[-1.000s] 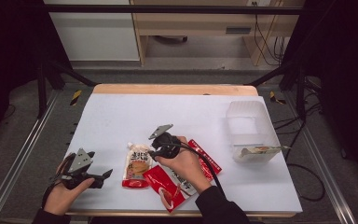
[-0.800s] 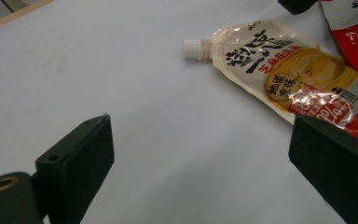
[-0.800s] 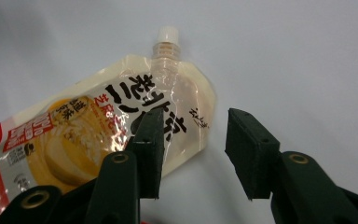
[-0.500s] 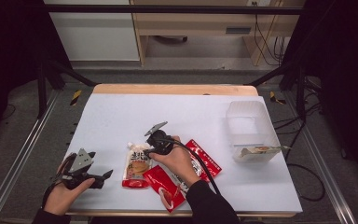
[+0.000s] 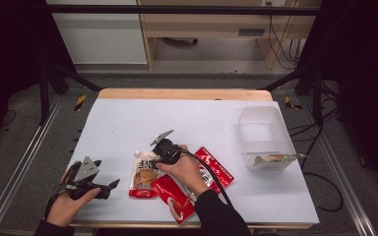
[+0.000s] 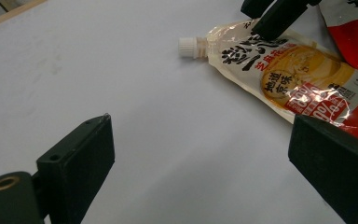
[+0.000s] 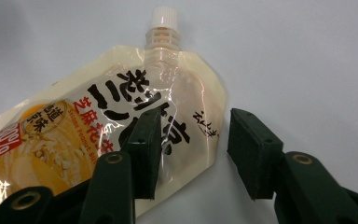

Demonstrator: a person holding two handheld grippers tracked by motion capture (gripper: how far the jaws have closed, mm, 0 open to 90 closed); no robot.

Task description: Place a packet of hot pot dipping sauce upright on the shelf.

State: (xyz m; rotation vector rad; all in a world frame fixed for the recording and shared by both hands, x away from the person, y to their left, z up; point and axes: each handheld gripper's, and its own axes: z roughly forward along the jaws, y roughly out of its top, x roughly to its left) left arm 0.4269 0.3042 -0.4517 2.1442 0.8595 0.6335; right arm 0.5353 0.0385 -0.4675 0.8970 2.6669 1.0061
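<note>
While my right tool [image 7: 193, 156] hangs over the spouted pouch [image 5: 144, 172], its jaws stand apart, unclenched, straddling the pouch's shoulder edge: one pad over the printed face, the other over bare desk [image 5: 128, 123]. The pouch lies flat near the desk's near edge, left of the red packets [image 5: 211, 167], with its long axis running near to far and its white cap [image 7: 164, 16] pointing away from me. My right hand is plainly the nearer; the pouch sits directly beneath it. My left tool [image 5: 86, 182] rests released, well off to the left, its jaws wide with nothing between them. A clear tub [image 5: 266, 137] stands far right.
</note>
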